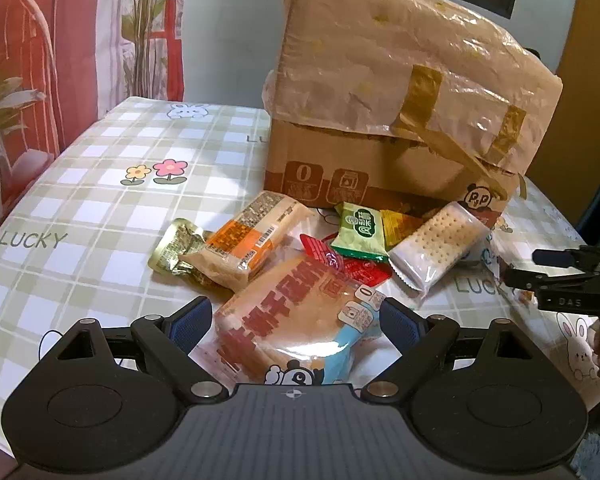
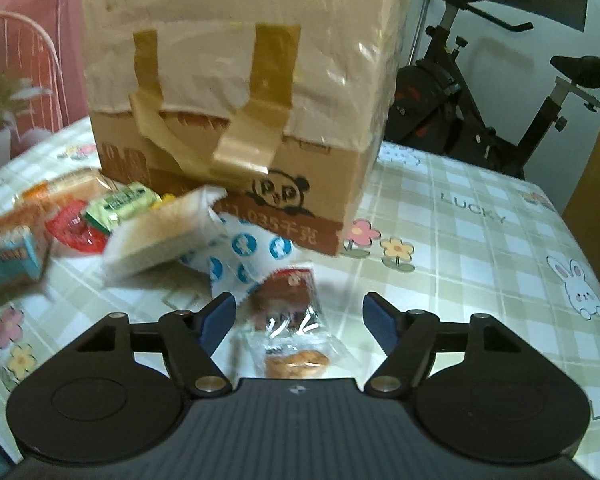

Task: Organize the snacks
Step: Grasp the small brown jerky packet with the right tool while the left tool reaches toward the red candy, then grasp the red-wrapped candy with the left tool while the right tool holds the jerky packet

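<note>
Left gripper (image 1: 296, 320) fingers spread, bracketing a large bread pack (image 1: 296, 320) (red lettering, panda print); contact unclear. Right gripper (image 2: 299, 316) fingers also apart, a small brown snack packet (image 2: 290, 294) and a clear packet (image 2: 296, 354) between them, neither gripped. Beyond the left fingers, a snack pile: orange-label bread pack (image 1: 246, 236), gold foil packet (image 1: 172, 250), red packet (image 1: 342, 264), green packet (image 1: 360, 230), cracker pack (image 1: 436, 246). Behind the pile, a taped cardboard box (image 1: 380, 120) on the checked tablecloth (image 1: 100, 200). View from right is blurry.
</note>
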The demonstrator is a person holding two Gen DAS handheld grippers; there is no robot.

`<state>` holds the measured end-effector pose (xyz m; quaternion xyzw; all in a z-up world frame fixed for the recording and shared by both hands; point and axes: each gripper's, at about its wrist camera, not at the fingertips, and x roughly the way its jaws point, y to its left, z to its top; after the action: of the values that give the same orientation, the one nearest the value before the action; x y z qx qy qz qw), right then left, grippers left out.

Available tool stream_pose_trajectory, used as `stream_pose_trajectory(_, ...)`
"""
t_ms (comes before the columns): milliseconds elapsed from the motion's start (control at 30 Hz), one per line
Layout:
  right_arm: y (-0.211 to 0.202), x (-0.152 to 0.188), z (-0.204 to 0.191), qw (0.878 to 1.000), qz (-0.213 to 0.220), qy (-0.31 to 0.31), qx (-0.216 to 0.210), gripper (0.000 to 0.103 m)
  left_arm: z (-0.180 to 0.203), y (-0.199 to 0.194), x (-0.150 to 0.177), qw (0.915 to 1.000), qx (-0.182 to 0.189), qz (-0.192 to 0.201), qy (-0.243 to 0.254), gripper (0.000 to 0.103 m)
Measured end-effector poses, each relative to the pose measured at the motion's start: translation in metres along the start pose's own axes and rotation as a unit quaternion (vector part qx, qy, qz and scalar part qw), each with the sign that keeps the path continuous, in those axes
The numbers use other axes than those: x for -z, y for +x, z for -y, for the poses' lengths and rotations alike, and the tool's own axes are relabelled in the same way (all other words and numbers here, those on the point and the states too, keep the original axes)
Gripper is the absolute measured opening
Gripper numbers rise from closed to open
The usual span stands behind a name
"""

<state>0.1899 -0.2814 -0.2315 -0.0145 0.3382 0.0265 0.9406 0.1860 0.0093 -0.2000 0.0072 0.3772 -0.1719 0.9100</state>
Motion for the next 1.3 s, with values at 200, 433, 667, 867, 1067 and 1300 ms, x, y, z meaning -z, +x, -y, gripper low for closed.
stream_pose_trajectory(200,0.020,0.001,0.001,1.000,-0.014,-0.004,-0.023,0.068,0.000,-0.001,-0.001,1.0000,0.000,0.004,0.000,0.092)
stream_pose_trajectory(433,0.031,0.003,0.005,0.999,0.007,0.007,-0.036,0.055,0.001,-0.003,-0.004,0.9998,0.017,0.009,0.001,0.080)
stream_pose_trajectory(667,0.026,0.009,0.003,0.999,0.027,0.015,-0.030,0.041,0.006,0.001,-0.016,0.9992,0.034,0.012,0.015,0.060)
stream_pose_trajectory(867,0.027,0.009,0.009,0.998,0.033,0.037,-0.024,0.041,0.010,0.026,-0.038,0.9994,0.025,-0.001,0.022,0.060)
stream_pose_trajectory(1067,0.025,0.010,0.009,0.998,0.035,0.032,-0.028,0.041,0.015,0.061,-0.050,0.9988,0.014,-0.031,0.036,0.058)
stream_pose_trajectory(1300,0.025,0.010,0.011,0.998,0.036,0.037,-0.033,0.041,0.023,0.071,-0.047,0.9966,0.003,-0.042,0.070,0.049)
